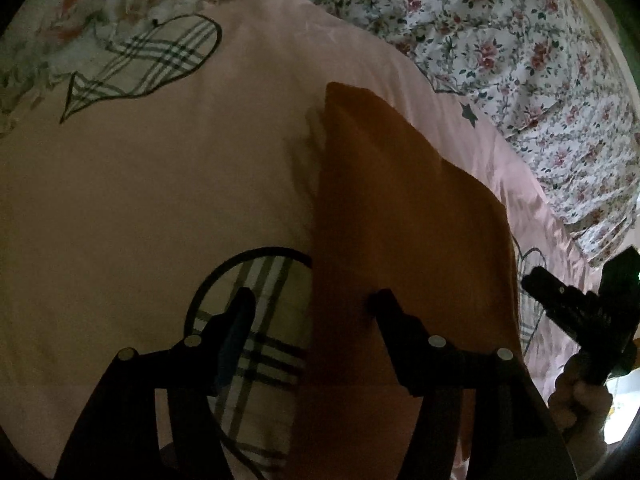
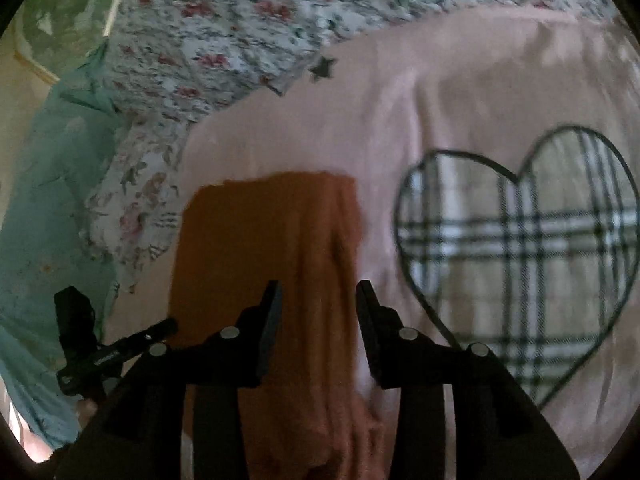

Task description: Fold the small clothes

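An orange-brown folded garment (image 1: 404, 216) lies on a pink bedsheet (image 1: 160, 184) as a long narrow strip. In the right wrist view the garment (image 2: 272, 240) runs from the middle down to the bottom edge. My left gripper (image 1: 312, 304) is open and empty above the garment's near left edge, one finger over a plaid circle print. My right gripper (image 2: 318, 292) is open and empty just above the garment's right side. The right gripper also shows in the left wrist view (image 1: 576, 312), and the left gripper shows in the right wrist view (image 2: 116, 344).
The pink sheet carries plaid heart prints (image 2: 520, 256) and a small dark star (image 2: 322, 67). A floral quilt (image 1: 520, 48) is bunched along the far side. A mint-green cloth (image 2: 48, 208) lies at the left in the right wrist view.
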`<state>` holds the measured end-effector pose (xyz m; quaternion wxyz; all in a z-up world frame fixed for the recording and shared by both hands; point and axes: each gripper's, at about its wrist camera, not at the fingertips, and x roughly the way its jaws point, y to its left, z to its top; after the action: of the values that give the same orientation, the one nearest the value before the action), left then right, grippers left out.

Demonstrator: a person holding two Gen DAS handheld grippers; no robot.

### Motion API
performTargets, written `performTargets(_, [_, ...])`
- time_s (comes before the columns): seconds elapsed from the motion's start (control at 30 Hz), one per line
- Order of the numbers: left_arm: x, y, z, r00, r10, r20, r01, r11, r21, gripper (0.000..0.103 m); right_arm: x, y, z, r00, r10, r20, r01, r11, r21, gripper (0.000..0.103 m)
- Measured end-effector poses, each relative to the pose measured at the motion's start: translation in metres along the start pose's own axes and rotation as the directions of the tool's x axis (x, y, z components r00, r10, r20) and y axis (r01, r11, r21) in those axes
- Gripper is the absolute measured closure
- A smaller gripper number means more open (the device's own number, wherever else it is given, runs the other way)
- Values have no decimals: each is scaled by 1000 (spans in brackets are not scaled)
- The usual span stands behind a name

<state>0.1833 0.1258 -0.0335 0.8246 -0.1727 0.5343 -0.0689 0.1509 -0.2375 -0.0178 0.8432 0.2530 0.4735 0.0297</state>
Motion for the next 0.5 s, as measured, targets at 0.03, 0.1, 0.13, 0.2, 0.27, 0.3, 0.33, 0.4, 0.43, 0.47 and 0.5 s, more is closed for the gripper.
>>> performTargets(0.03, [0,-3,-1,1000,4,1,-4,1000,12,40,4,3,1,1000,-3,-4,3,1000,-13,65])
performTargets(0.1, [0,-7,-1,1000,3,-1,-3,1000,25,40,15,11,3,1000,-22,-21,21,999,-41,65])
performTargets(0.13, [0,-8,-1,1000,4,-2,-4,999,33,40,20,13,3,998,-45,-32,43,998,-51,65])
performTargets(0.2, [0,-11,-2,1000,3,-5,-2,999,40,40,30,16,2,994,-97,-49,94,994,-64,65])
performTargets(0.27, [0,-12,-3,1000,-4,-11,4,999,39,40,30,14,1,994,-96,-45,94,994,-58,65])
performTargets(0.3, [1,-12,-4,1000,-5,-13,5,999,38,40,28,13,1,995,-91,-45,89,995,-55,65])
performTargets(0.33, [2,-12,-4,1000,-4,-18,5,999,37,40,28,12,1,995,-87,-48,85,995,-54,70])
performTargets(0.4, [4,-12,-5,1000,0,-28,0,999,33,40,30,11,0,995,-80,-63,76,996,-54,93])
performTargets(0.43, [3,-12,-5,1000,-2,-30,3,999,33,40,28,12,1,996,-68,-61,65,997,-50,93])
performTargets(0.47, [2,-13,-5,1000,-3,-29,4,999,35,40,20,13,2,998,-46,-45,44,998,-46,93])
performTargets(0.5, [1,-14,-4,1000,-2,-27,3,999,40,40,4,18,3,1000,8,-3,-8,999,-39,93])
